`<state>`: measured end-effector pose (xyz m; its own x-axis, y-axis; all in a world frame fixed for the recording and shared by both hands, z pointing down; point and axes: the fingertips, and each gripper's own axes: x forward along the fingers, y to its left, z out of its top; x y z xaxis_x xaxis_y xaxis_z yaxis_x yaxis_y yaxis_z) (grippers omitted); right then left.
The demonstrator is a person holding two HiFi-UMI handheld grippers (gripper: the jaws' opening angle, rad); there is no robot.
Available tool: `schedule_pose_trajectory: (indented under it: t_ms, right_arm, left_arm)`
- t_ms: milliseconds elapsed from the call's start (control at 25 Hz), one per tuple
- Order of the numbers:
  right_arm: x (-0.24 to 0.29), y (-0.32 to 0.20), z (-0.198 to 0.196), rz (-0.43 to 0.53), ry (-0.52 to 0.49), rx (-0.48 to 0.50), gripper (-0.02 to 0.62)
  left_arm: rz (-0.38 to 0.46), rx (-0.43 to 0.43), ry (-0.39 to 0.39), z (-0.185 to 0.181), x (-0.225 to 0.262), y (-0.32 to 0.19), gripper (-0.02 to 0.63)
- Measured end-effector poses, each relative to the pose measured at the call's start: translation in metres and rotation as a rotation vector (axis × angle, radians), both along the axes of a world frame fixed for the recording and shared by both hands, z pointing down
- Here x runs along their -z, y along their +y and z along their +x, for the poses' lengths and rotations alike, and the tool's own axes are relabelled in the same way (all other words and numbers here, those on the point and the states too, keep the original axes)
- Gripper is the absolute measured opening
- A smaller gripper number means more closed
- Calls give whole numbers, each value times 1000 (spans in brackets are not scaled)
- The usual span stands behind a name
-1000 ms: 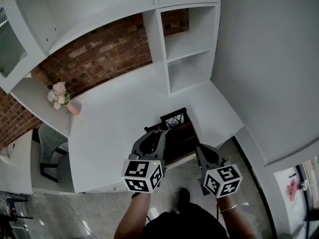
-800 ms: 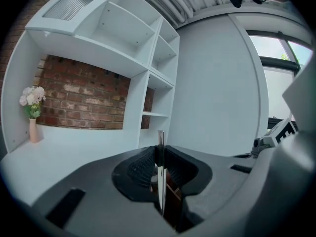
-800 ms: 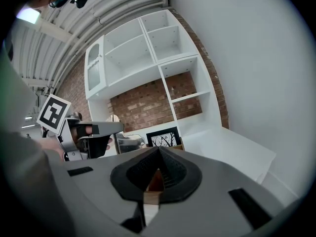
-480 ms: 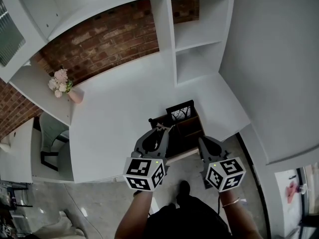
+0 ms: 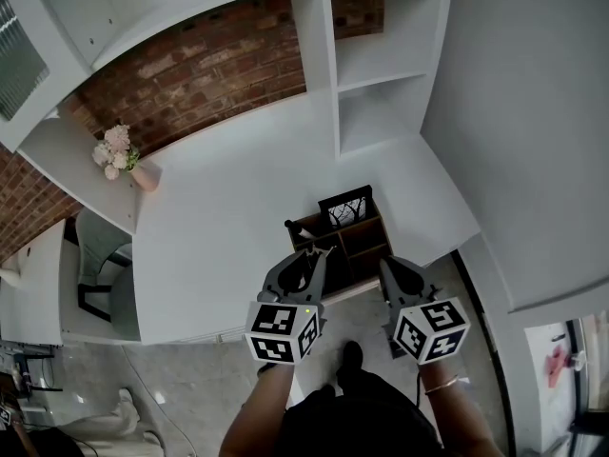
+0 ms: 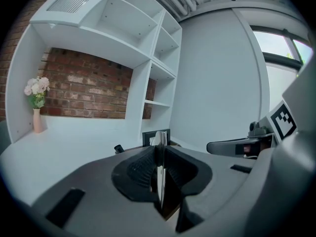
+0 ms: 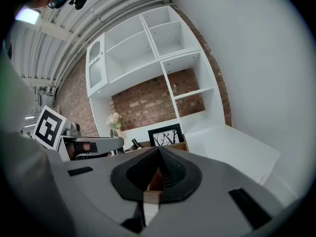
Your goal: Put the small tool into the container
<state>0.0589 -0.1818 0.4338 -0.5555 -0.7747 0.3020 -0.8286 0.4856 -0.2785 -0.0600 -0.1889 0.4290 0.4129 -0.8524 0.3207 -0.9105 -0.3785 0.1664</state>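
Left gripper (image 5: 308,254) clamped our thin metal tool (image 6: 159,164); right gripper (image 5: 386,266) closed, empty; we judged placement in the wooden organizer (image 5: 369,239), 1 o'clock, pending.

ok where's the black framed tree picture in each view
head view: picture centre, at the wooden container's far end
left gripper view: picture centre, partly behind the clamped small tool
right gripper view: picture just below centre
shared landmark: pink flower vase, left of it in all three

White desk (image 5: 238,208), L-shaped, against brick wall (image 5: 190,74). Wooden container (image 5: 354,246), open compartments, at near edge right of centre. Framed picture (image 5: 345,207) upright at its back. Pink vase (image 5: 143,178), flowers, far left corner.
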Motion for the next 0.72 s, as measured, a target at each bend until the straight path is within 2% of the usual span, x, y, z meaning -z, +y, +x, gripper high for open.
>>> schedule_pose_trajectory:
  t_ms: [720]
  right_arm:
    - [-2,8,1,-4,11,-5,5]
  left_arm:
    - [-53,-21,-13,3,-25,-1,74]
